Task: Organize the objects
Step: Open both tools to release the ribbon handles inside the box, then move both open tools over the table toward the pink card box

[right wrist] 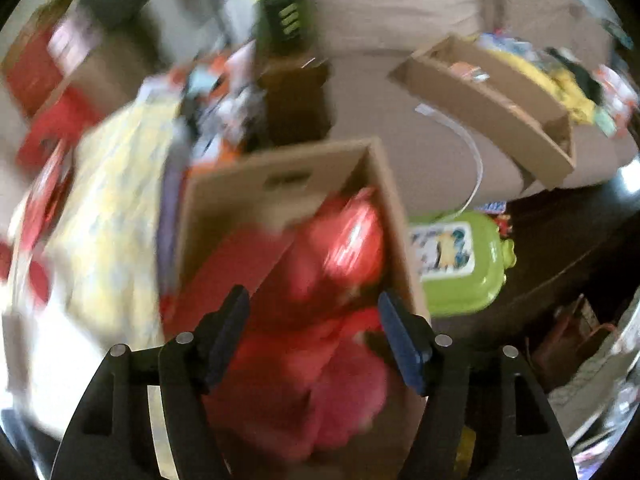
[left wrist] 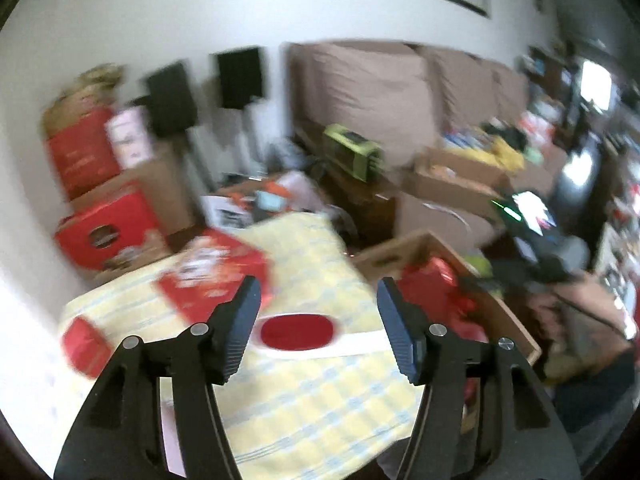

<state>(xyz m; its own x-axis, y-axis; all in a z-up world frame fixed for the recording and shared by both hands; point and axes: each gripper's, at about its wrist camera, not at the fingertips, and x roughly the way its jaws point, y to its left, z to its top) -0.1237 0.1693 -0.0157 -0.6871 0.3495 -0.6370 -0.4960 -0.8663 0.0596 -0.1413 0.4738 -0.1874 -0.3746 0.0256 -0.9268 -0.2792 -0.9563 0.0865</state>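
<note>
Left gripper (left wrist: 318,314): jaws apart, nothing between the pads, hanging over a table with a yellow checked cloth (left wrist: 320,400). Past the fingertips lies a white package with a red oval label (left wrist: 296,332), not touched. Further out on the cloth is a flat red box (left wrist: 212,272); a smaller red item (left wrist: 86,346) sits at the cloth's left edge. All of it is motion-blurred.

Right gripper (right wrist: 314,318): jaws wide apart, empty, pointing steeply down into an open cardboard box (right wrist: 280,172). The box holds red packages (right wrist: 348,240), shiny wrap at the far end and duller red stuff nearer the fingers; whether the pads touch any of them is hard to tell through the blur, but nothing is clamped. In the left view the same box stands just beside the table's right edge, with the red goods showing over its rim.

To the right of the box lies a green plastic case (right wrist: 460,264) on a dark surface. A second cardboard box (right wrist: 488,96) sits on a brown sofa (left wrist: 380,88) behind.
</note>
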